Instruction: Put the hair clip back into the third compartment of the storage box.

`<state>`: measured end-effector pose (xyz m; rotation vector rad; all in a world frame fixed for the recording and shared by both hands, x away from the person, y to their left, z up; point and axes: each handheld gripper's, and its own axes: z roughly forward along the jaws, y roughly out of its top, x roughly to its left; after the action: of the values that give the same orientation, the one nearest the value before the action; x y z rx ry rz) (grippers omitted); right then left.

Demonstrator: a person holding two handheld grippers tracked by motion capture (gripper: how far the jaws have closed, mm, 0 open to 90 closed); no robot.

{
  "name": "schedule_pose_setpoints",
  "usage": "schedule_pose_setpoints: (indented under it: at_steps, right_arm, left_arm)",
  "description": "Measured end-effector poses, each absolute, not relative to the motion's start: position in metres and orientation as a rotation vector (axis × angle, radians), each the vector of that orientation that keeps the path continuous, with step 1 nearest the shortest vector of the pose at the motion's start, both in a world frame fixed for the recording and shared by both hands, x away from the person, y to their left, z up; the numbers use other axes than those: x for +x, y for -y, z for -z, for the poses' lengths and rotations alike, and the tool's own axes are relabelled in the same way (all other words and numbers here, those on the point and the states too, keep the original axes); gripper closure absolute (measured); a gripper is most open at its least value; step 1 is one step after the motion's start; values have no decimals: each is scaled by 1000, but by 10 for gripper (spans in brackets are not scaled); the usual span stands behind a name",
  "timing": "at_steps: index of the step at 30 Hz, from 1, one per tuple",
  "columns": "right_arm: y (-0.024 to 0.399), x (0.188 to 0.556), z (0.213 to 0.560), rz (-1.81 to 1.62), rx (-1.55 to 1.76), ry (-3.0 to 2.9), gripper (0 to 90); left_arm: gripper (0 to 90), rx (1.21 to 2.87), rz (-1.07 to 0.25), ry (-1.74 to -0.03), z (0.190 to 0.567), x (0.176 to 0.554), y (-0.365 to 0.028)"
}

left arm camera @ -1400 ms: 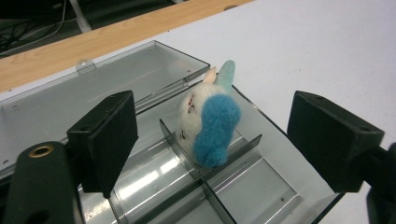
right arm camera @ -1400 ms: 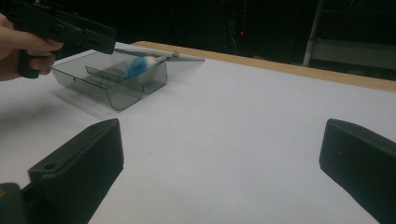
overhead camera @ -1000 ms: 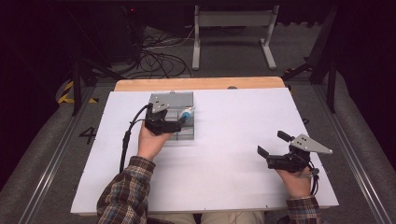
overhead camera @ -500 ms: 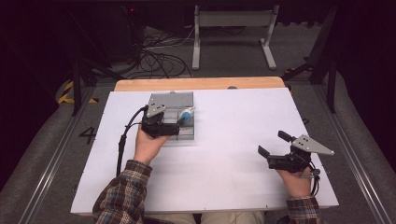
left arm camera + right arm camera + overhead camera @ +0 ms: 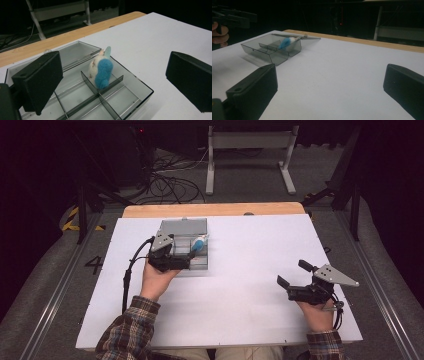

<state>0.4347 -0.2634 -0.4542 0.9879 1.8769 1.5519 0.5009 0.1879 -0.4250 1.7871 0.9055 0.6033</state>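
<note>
A clear grey divided box [image 5: 200, 267] stands at the table's back left with its lid laid open behind it. A small blue and white felt toy [image 5: 199, 244] rests inside, leaning on a divider in a far right compartment. In the left gripper view the toy [image 5: 102, 71] lies ahead of the jaws in the box [image 5: 140, 87]. My left gripper [image 5: 187, 257] hovers over the box's near side; its jaws have just been opening and nothing is between the pads. My right gripper [image 5: 294, 273] stands open over bare table at the right, and from it the box [image 5: 269, 53] and toy [image 5: 285, 42] show far off.
The white tabletop [image 5: 250, 310] spreads wide between the two hands. A wooden strip [image 5: 215, 210] runs along its far edge. Beyond it stand a metal frame [image 5: 250, 150] and loose cables [image 5: 165, 180] on the floor.
My left gripper has drawn back a little toward the person, away from the toy. The toy stays in the box. The right hand has kept still.
</note>
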Motion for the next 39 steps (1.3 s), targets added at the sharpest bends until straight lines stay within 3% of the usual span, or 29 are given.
schedule_pose_setpoints:
  at_steps: [39]
  right_arm:
    - [267,434,455,-1566,971,-1833,0]
  left_arm:
    - [3,1674,-627,-877,429,454,-221]
